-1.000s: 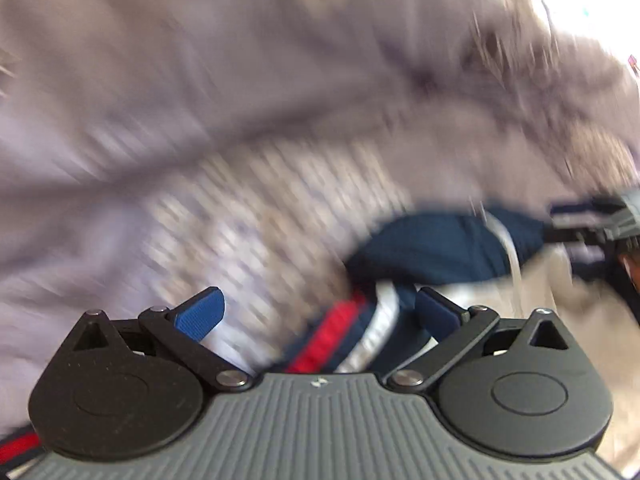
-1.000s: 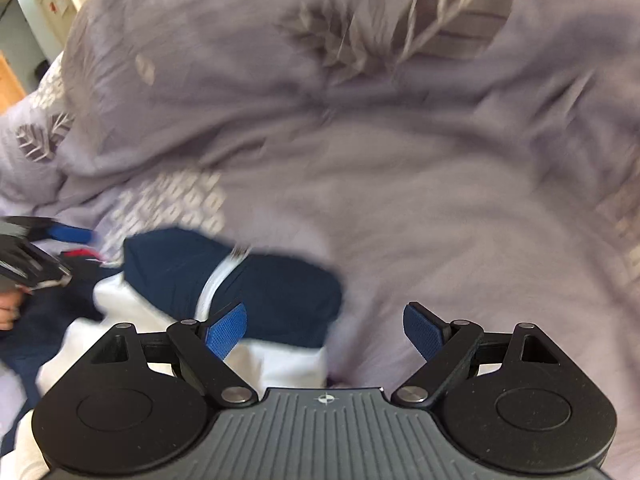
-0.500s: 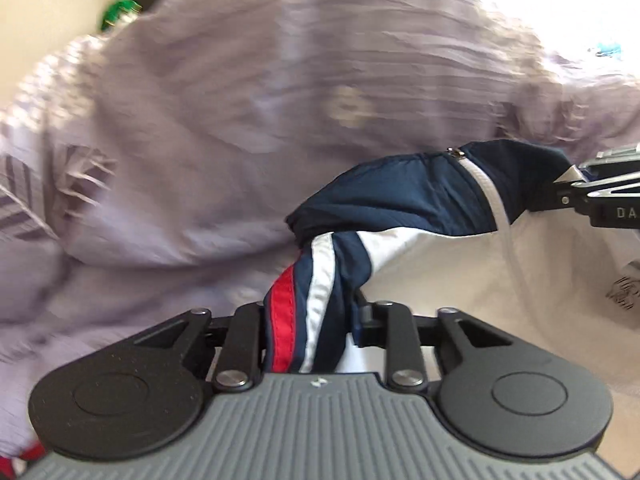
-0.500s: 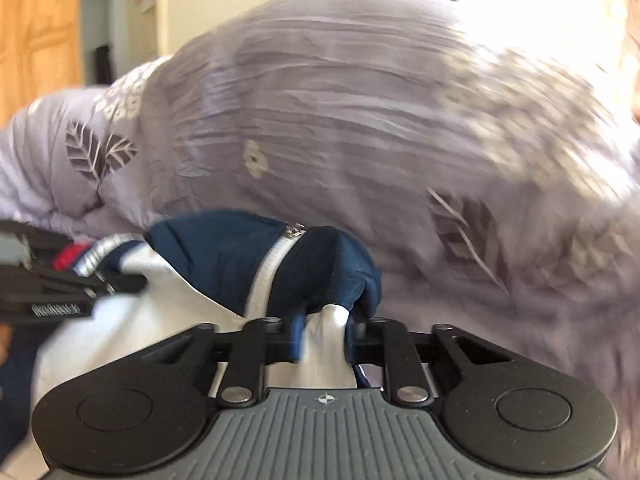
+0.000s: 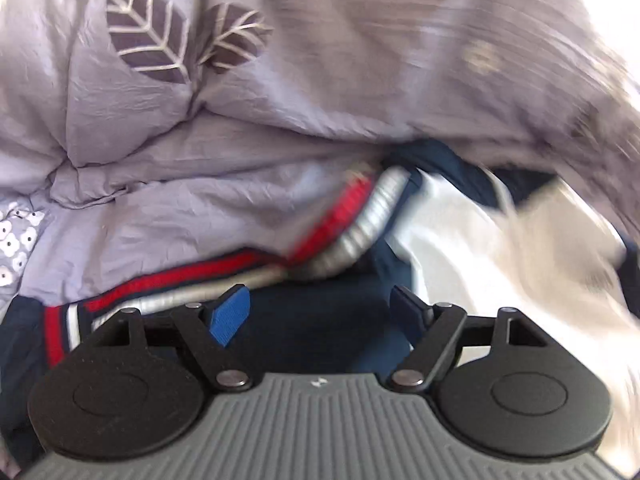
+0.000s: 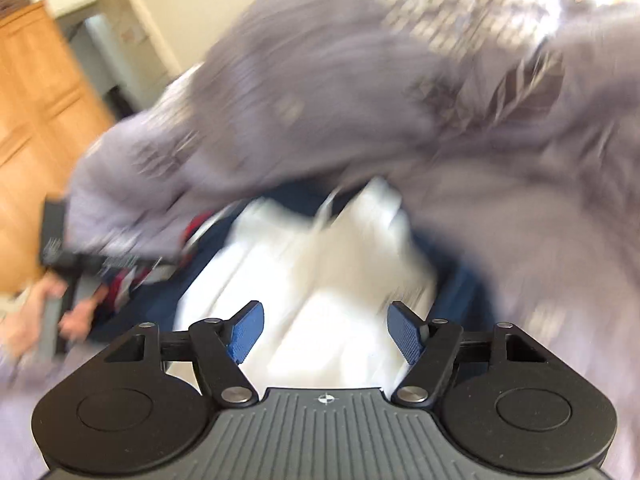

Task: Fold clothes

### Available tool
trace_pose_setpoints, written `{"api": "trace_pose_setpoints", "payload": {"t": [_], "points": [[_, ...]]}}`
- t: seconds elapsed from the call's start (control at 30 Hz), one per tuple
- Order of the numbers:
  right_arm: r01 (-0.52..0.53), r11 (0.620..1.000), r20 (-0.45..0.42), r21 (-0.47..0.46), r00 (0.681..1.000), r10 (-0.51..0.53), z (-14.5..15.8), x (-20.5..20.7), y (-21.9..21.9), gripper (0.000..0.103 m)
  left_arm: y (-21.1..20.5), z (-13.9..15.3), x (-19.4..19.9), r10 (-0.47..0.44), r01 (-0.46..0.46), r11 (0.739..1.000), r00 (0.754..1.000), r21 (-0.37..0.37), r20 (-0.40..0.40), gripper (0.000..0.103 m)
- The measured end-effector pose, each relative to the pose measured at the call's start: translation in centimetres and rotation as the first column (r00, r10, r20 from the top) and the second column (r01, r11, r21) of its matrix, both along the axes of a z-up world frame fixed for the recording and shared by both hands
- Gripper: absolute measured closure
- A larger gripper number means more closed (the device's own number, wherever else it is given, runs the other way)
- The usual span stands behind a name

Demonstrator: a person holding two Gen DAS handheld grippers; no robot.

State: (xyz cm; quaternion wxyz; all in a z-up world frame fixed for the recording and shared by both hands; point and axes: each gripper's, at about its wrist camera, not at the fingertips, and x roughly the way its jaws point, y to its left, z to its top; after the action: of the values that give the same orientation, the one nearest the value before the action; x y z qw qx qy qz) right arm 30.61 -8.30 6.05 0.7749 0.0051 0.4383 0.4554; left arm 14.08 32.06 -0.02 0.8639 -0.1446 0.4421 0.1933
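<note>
As both grippers hang over a rumpled bed, a navy, white and red jacket (image 5: 436,216) is seen lying on the lilac duvet (image 5: 200,184), just ahead of and below the tools. Seen from the left wrist, the left gripper (image 5: 320,312) is spread, its jaws having just been opening, with navy cloth showing behind the gap but nothing pinched between the blue pads (image 5: 230,316); the jacket is judged released on this side. Seen from the right wrist, the right gripper (image 6: 326,332) is likewise parted after just opening, white lining showing beyond the gap and no cloth caught. The garment's long axis appears to run from the near left, where the red and white striped trim (image 5: 340,216) lies, towards the far right, where the white lining is turned up. The left gripper is judged nearer the striped edge and the right nearer the white panel, so any next fold would be led from those two ends. Much of both views is blurred, and the exact lie of the far edge cannot be told. A leaf print (image 5: 148,40) is carried by the duvet, which is heaped high behind the jacket. A wooden wardrobe (image 6: 36,120) and pale wall are glimpsed at the far left of the right wrist view, where a person's hand (image 6: 80,316) is also visible
</note>
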Motion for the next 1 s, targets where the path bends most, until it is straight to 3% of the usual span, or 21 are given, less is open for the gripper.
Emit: {"api": "trace_pose_setpoints", "payload": {"t": [0.13, 0.23, 0.37, 0.47, 0.67, 0.73, 0.83, 0.93, 1.0], "points": [[-0.131, 0.985, -0.06, -0.116, 0.99, 0.125, -2.1, -6.5, 0.8, 0.04, -5.0, 0.6, -3.4, -0.128, 0.129, 0.992, 0.991, 0.014, -0.044, 0.02], [-0.195, 0.97, -0.073, -0.148, 0.98, 0.186, -2.7, -10.6, 1.8, 0.04, -8.4, 0.4, -5.7, -0.177, 0.18, 0.982, 0.982, 0.052, -0.071, 0.019], [-0.157, 0.98, 0.007, -0.126, 0.987, 0.159, 0.5, -14.1, 1.0, 0.04, -12.1, 1.4, -10.3, -0.228, 0.237, 0.963, 0.97, 0.127, -0.08, 0.015], [-0.103, 0.981, 0.098, -0.166, 0.988, 0.12, 3.3, -16.4, -1.6, 0.04, -14.7, 2.4, -14.7, -0.299, 0.315, 0.929, 0.948, 0.193, -0.106, 0.012], [-0.121, 0.912, 0.27, -0.393, 0.933, 0.24, 5.5, -23.1, -7.2, 0.029, -19.6, 3.1, -21.2, -0.46, 0.482, 0.815, 0.876, 0.321, -0.149, 0.009], [-0.175, 0.873, 0.243, -0.456, 0.919, 0.311, 5.0, -24.9, -7.3, 0.029, -21.7, 2.7, -22.0, -0.514, 0.533, 0.758, 0.843, 0.376, -0.158, 0.008], [-0.211, 0.848, 0.218, -0.486, 0.911, 0.351, 4.2, -26.2, -6.2, 0.022, -25.2, 1.9, -22.5, -0.589, 0.598, 0.646, 0.786, 0.473, -0.189, 0.007], [-0.182, 0.814, 0.243, -0.552, 0.899, 0.365, 2.4, -26.3, -4.4, 0.022, -27.3, 1.3, -22.3, -0.663, 0.67, 0.587, 0.72, 0.455, -0.205, 0.007], [-0.162, 0.809, 0.243, -0.565, 0.905, 0.351, 1.5, -25.8, -3.8, 0.033, -28.3, 0.5, -21.8, -0.691, 0.706, 0.567, 0.688, 0.424, -0.22, 0.007]]}}
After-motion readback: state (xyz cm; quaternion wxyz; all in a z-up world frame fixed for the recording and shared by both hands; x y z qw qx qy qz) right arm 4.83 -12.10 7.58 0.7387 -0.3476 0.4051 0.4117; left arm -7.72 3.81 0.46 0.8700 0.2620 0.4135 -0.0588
